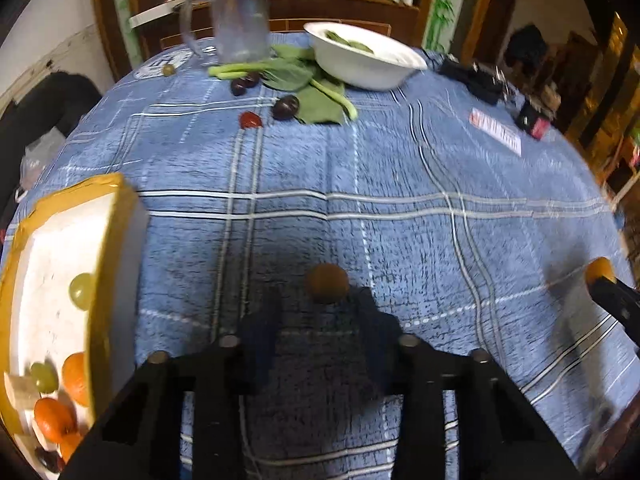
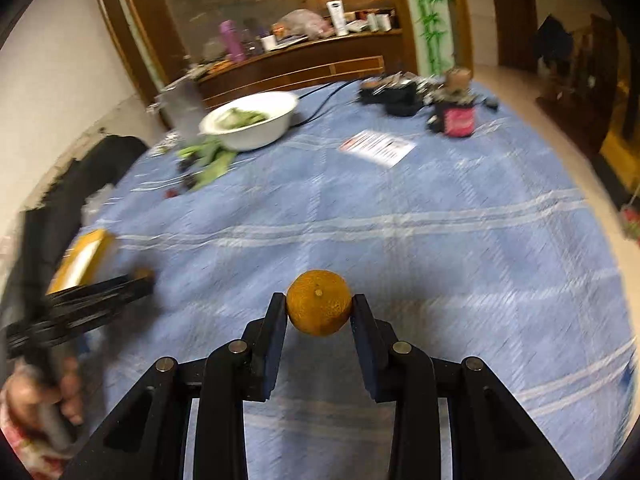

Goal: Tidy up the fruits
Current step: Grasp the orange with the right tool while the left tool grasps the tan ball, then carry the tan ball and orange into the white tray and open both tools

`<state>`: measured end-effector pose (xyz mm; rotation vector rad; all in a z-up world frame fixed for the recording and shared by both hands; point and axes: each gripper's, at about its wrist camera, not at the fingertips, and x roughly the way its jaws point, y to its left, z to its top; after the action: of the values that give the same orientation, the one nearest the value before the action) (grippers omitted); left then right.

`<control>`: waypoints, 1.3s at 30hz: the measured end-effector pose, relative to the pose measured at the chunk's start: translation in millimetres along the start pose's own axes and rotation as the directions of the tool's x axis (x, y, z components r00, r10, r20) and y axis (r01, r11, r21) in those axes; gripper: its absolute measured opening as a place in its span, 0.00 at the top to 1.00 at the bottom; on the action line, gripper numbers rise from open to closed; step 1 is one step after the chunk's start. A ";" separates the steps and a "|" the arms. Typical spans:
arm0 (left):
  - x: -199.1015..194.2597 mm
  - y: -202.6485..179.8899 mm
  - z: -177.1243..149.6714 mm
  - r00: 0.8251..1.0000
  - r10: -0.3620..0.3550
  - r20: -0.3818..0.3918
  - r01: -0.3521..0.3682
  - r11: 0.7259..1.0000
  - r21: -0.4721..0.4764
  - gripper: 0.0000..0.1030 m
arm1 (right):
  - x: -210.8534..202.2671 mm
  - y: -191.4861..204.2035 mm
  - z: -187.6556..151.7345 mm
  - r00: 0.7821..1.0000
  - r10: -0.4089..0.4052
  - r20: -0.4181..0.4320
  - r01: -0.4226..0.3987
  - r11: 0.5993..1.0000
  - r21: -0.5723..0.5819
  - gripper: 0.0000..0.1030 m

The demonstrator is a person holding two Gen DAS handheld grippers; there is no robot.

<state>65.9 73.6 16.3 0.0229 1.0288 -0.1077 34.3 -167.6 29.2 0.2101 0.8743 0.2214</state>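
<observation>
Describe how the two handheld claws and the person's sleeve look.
Both the left claw and the right claw are matte black linkage frames with round metal pivot pins and dark blue flat pads. The sleeve is pale with a red floral print.

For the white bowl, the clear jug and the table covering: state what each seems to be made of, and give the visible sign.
White bowl: likely glazed ceramic or melamine; smooth, opaque, faintly glossy.
Clear jug: probably plastic, perhaps glass; see-through, slightly cloudy wall with a moulded handle.
Table covering: woven cloth, matt; blue with pale check lines, draping over the edge.
</observation>
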 end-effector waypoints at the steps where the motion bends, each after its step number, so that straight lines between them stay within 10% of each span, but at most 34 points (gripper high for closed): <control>1: -0.8 -3.3 -1.1 1.000 0.017 0.022 -0.018 1.000 0.020 0.70 | -1.1 4.8 -5.9 1.000 0.011 0.002 -0.011 1.000 -0.003 0.66; 39: -161.8 28.6 -84.9 0.958 -0.025 0.287 0.059 0.992 -0.110 0.81 | 21.9 6.4 -27.5 0.999 -0.049 0.003 0.049 0.998 0.041 0.67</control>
<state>-86.5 120.7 110.2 -0.1194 0.7450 -0.0859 25.8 -152.9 -2.3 0.2263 0.8790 0.1573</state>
